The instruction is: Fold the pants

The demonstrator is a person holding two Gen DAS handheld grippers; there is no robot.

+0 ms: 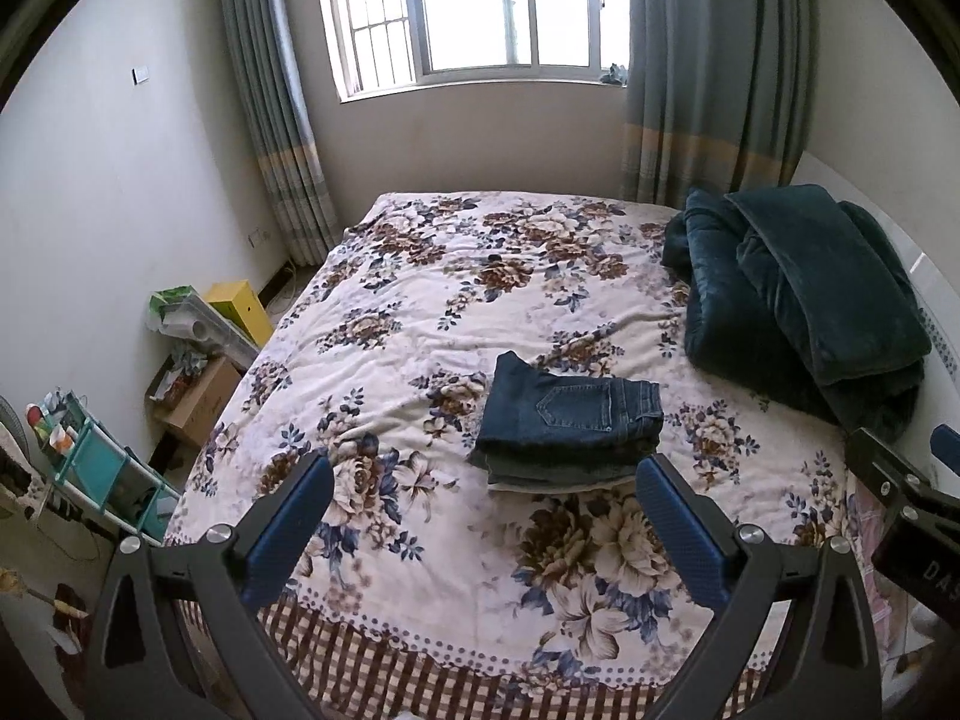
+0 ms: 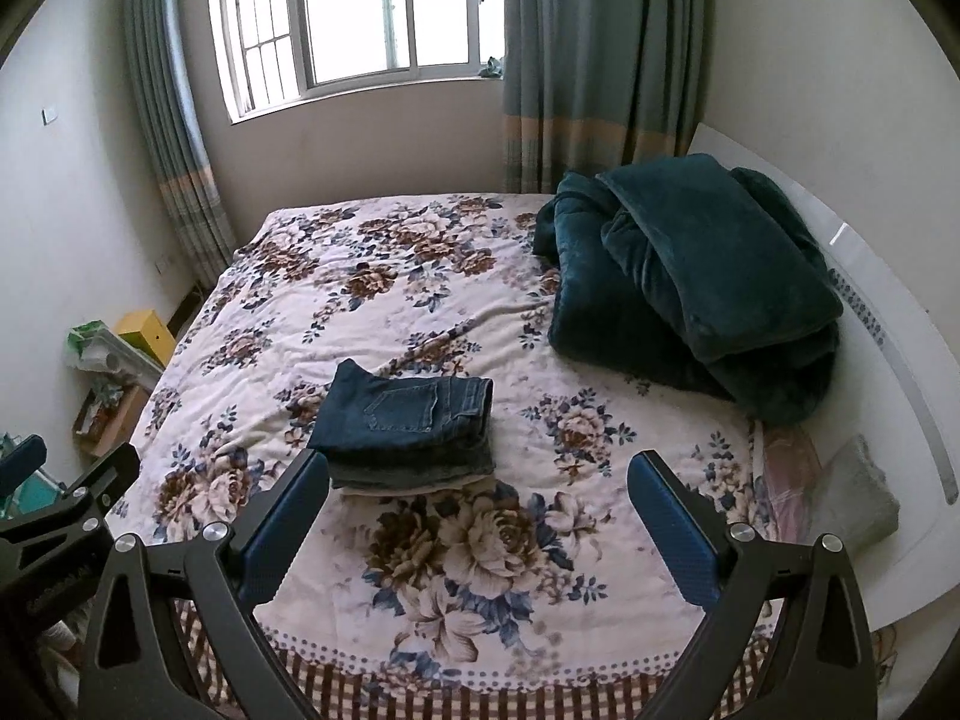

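Dark blue jeans (image 1: 570, 417) lie folded into a compact stack on the flowered bedspread (image 1: 420, 312), back pocket up. In the right wrist view the jeans (image 2: 405, 426) sit left of centre. My left gripper (image 1: 485, 474) hangs open above the near part of the bed, short of the jeans, nothing between its blue pads. My right gripper (image 2: 479, 474) is likewise open and empty, just right of the stack. Each gripper shows at the edge of the other's view: the right one (image 1: 900, 468), the left one (image 2: 66, 480).
A heaped dark teal blanket (image 2: 690, 282) fills the far right of the bed by the white headboard (image 2: 888, 324). Boxes, a yellow case (image 1: 240, 309) and a teal shelf unit (image 1: 96, 468) crowd the floor on the left. Window and curtains stand behind the bed.
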